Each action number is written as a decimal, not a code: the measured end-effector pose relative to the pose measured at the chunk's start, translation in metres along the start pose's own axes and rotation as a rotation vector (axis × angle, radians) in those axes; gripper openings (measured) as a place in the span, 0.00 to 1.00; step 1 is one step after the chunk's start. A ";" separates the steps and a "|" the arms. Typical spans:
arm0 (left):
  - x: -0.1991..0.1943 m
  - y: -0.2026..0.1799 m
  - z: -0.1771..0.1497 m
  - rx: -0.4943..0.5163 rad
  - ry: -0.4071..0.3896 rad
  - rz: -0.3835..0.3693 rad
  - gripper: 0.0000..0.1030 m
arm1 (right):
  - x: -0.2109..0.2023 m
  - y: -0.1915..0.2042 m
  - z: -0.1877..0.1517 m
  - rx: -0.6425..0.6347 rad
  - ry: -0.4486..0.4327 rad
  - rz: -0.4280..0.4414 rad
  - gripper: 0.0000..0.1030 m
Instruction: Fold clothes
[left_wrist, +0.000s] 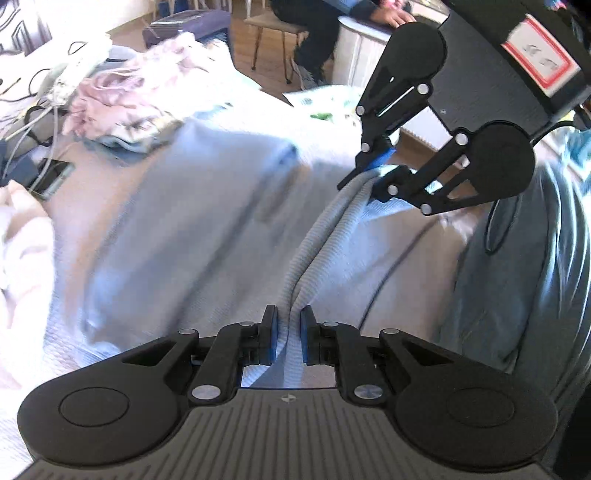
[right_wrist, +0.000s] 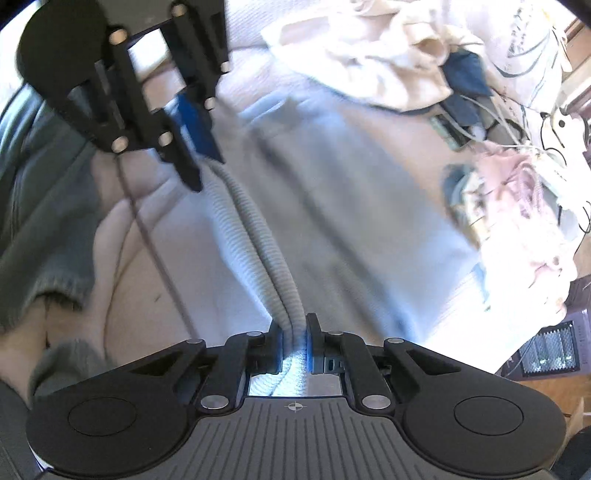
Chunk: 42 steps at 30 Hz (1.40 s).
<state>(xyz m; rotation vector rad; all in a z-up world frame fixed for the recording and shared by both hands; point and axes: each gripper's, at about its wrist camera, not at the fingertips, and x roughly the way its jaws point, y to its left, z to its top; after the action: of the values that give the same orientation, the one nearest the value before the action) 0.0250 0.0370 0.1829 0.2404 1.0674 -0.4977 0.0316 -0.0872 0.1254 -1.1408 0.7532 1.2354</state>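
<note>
A light blue knit sweater (left_wrist: 207, 206) lies spread on a beige bed, and its ribbed hem (left_wrist: 314, 240) is pulled taut in a raised ridge between my two grippers. My left gripper (left_wrist: 288, 332) is shut on one end of that hem. My right gripper (left_wrist: 380, 173) pinches the other end, at the upper right of the left wrist view. In the right wrist view the right gripper (right_wrist: 295, 341) is shut on the ribbed hem (right_wrist: 266, 251), and the left gripper (right_wrist: 199, 155) holds the far end at upper left. The rest of the sweater (right_wrist: 351, 206) trails blurred over the bed.
A pile of pink and patterned clothes (left_wrist: 125, 99) with cables lies at the bed's far side, and a phone (left_wrist: 51, 177) beside it. Cream garments (right_wrist: 369, 55) lie heaped further along. A grey-green garment (right_wrist: 44, 206) lies near the hem. A seated person (left_wrist: 314, 29) is beyond the bed.
</note>
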 end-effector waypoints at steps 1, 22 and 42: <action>-0.001 0.011 0.006 -0.008 0.001 -0.001 0.11 | 0.003 -0.021 0.010 -0.006 0.001 0.011 0.11; 0.116 0.204 0.047 -0.171 0.127 -0.010 0.18 | 0.134 -0.183 0.092 0.061 0.130 0.170 0.15; 0.009 0.177 -0.003 -0.359 -0.044 0.193 0.32 | 0.014 -0.206 0.011 0.335 -0.079 -0.118 0.55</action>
<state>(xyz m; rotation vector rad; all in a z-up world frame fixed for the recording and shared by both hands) 0.1148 0.1890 0.1645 0.0144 1.0588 -0.1329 0.2326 -0.0602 0.1675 -0.8449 0.7874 1.0052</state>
